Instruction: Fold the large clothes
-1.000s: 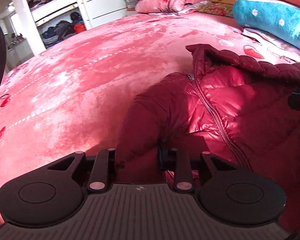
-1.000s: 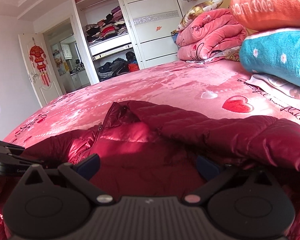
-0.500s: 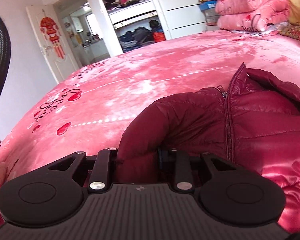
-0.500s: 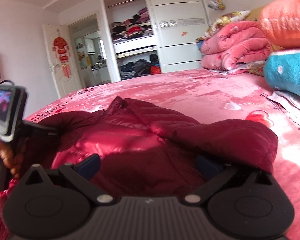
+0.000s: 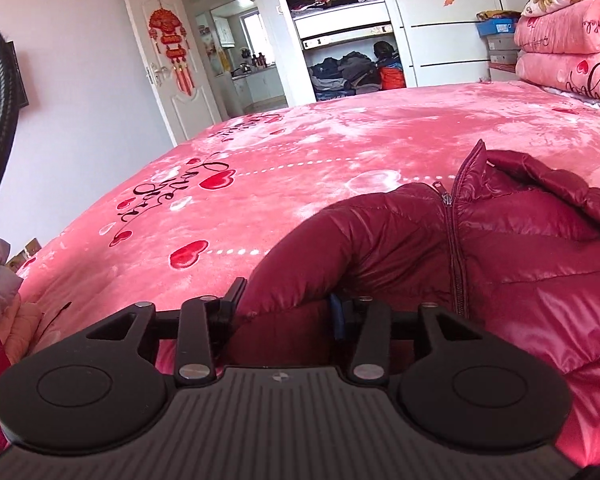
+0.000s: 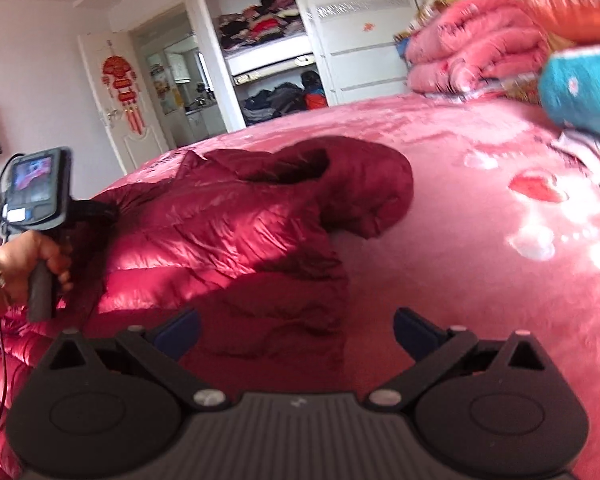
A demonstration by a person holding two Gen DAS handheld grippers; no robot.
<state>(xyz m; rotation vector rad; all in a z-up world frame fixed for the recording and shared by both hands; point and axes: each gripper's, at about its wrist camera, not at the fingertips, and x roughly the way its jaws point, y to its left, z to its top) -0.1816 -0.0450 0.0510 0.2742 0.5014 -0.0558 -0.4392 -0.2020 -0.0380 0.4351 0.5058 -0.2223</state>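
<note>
A dark red puffer jacket (image 5: 500,248) lies on the pink bed, zipper up the front. My left gripper (image 5: 286,304) is shut on the jacket's left sleeve, which bulges out between the fingers. In the right wrist view the jacket (image 6: 228,232) lies ahead, its right sleeve (image 6: 364,188) folded across the chest. My right gripper (image 6: 296,330) is open and empty, just above the jacket's lower edge. The left hand-held unit (image 6: 40,216) shows at the left, against the jacket's side.
The pink heart-print bedspread (image 5: 300,168) stretches ahead to the wardrobe (image 5: 340,28) and door. Folded pink quilts (image 5: 568,44) and a teal pillow (image 6: 584,88) are stacked at the right. Pale clothes (image 5: 0,292) lie at the bed's left edge.
My right gripper has pulled back, away from the folded right sleeve, and stays open. My left gripper has swung left, still holding the left sleeve.
</note>
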